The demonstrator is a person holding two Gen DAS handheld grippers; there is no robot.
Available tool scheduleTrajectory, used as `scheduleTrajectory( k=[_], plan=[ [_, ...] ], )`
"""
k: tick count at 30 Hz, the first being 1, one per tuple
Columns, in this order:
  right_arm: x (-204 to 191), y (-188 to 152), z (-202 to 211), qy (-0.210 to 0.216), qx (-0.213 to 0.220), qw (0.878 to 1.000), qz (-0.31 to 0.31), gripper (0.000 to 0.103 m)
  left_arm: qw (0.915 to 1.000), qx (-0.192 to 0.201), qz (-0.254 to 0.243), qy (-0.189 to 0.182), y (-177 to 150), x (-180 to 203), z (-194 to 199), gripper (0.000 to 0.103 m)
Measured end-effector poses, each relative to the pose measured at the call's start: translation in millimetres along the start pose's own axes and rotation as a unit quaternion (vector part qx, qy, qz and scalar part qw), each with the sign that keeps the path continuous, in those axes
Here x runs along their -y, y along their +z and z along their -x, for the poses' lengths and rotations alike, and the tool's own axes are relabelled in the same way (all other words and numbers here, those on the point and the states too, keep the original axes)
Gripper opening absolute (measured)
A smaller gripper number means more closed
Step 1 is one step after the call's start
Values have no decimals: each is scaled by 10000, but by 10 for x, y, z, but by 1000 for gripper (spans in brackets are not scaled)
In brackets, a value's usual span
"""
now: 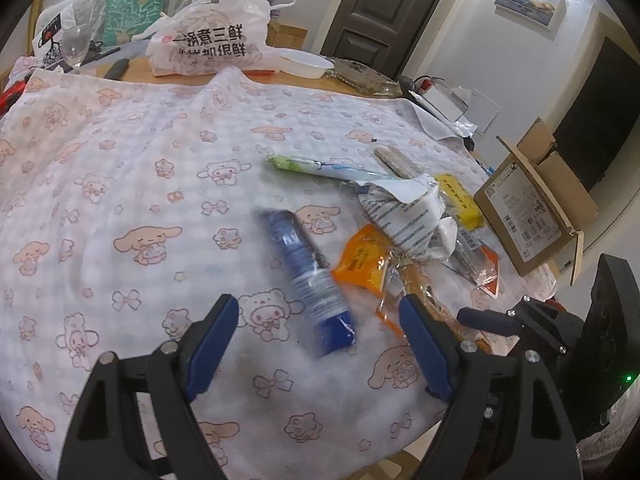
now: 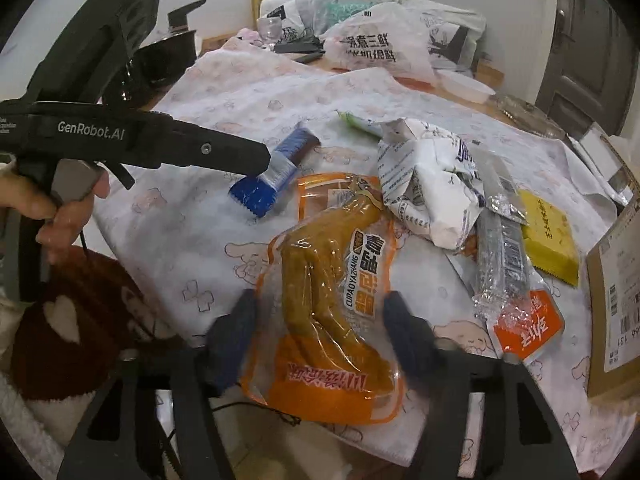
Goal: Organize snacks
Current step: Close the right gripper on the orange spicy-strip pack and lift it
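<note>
The right gripper (image 2: 318,320) has its jaws standing apart on either side of an orange snack packet (image 2: 332,300); whether the pads press on it cannot be told. The packet's long axis runs straight away from the jaws, its near end hanging past the bench edge. The left gripper (image 1: 316,340) is released and empty, and a blue wrapped roll (image 1: 310,280) lies just ahead between its jaws, pointing away. Beyond sits a pile of other snacks (image 2: 436,188) on the patterned cloth (image 1: 120,184).
</note>
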State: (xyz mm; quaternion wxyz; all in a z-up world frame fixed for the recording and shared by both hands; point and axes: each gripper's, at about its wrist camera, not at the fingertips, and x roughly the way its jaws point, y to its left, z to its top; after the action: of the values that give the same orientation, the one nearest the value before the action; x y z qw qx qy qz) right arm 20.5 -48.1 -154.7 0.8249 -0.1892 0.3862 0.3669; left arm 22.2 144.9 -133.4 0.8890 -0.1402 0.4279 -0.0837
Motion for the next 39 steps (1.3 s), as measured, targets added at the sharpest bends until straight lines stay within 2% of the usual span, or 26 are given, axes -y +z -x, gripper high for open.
scheduleTrajectory(
  k=[13,14,15,21,25,27,33,37,39],
  plan=[
    [66,11,-34,-10,-113,9998,-148,69,9999,-82,-36,-134,24,47,-52,80],
    [64,15,-34,10,-132,9998,-125,62,9998,-97,-41,-171,23,55,-56,80],
    [63,20,-13,-10,-61,9999,-129,43,9997,-105,-40,-211,22,63,-56,80],
    [142,52,65,150,63,9994,-303,29,9985,-150,43,-530,13,88,-56,80],
    [148,108,160,389,278,9980,-411,23,9979,-147,26,-628,19,136,-64,80],
    [121,146,167,380,334,9980,-373,19,9973,-135,63,-714,33,143,-67,80],
    [154,207,134,523,386,9964,-538,18,9950,-217,277,-940,63,91,-120,80],
    [198,207,135,586,394,9954,-647,18,9938,-87,370,-1049,97,48,-58,80],
    [196,208,134,601,398,9953,-645,18,9910,-55,477,-1252,111,13,-41,80]
  ],
)
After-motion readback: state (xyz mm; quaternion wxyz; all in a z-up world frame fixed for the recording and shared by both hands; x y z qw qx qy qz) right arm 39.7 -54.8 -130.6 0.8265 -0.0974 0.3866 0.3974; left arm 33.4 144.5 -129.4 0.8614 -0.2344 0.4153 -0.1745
